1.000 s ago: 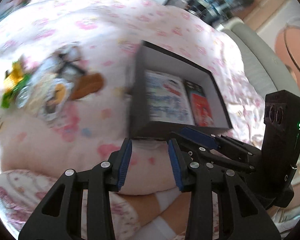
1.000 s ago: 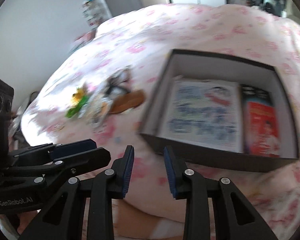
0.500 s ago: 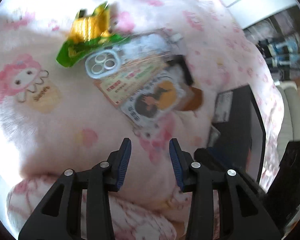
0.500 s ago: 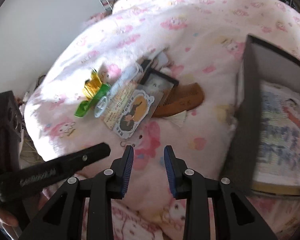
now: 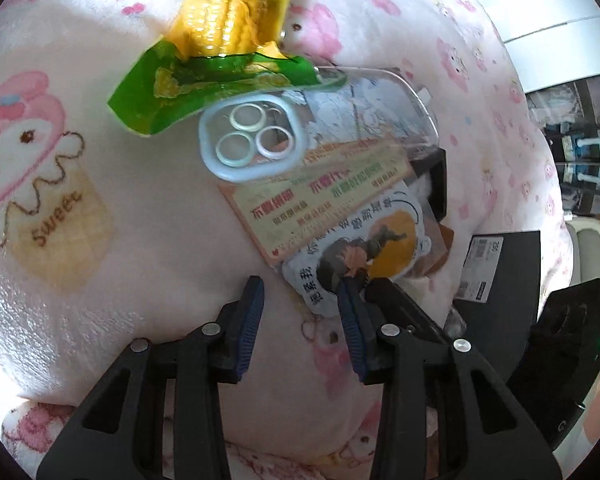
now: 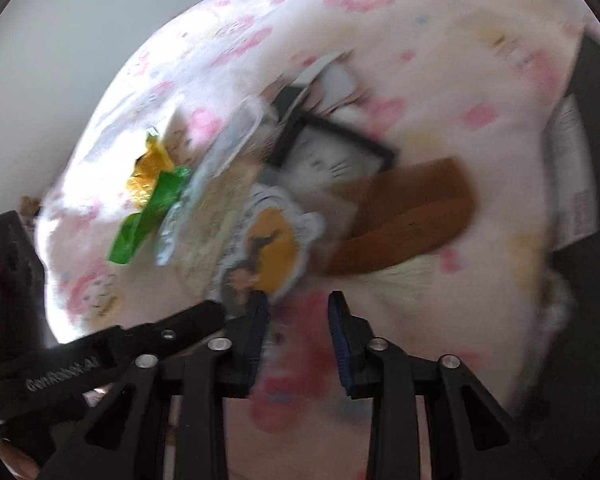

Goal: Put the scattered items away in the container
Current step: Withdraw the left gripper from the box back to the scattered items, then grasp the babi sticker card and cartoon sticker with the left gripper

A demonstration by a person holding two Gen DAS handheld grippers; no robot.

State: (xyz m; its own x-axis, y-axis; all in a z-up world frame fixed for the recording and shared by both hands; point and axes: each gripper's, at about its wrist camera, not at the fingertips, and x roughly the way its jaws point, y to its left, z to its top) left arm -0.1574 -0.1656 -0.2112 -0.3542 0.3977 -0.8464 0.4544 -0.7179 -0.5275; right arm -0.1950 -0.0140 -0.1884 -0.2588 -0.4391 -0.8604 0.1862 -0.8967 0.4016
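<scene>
Glossy die-cut sticker (image 5: pixel 364 248) on fluffy blanket (image 5: pixel 100 280); left gripper (image 5: pixel 300 320) narrow, seemingly empty.

1 snack wrapper (image 5: pixel 220 60), 1 phone case (image 5: pixel 320 128), 1 card (image 5: pixel 320 196), 1 sticker (image 5: pixel 364 248), 1 comb (image 6: pixel 404 216), 1 box (image 5: pixel 500 280).

1. Blanket (image 5: pixel 148 200): pale pink, pink cartoon figures.
2. Wrapper (image 5: pixel 220 64): green and yellow.
3. Phone case (image 5: pixel 300 128): clear.
4. Card (image 5: pixel 320 192): peach, red and green lettering.
5. Comb (image 6: pixel 412 216): brown.
6. Box (image 5: pixel 508 280): black.
</scene>
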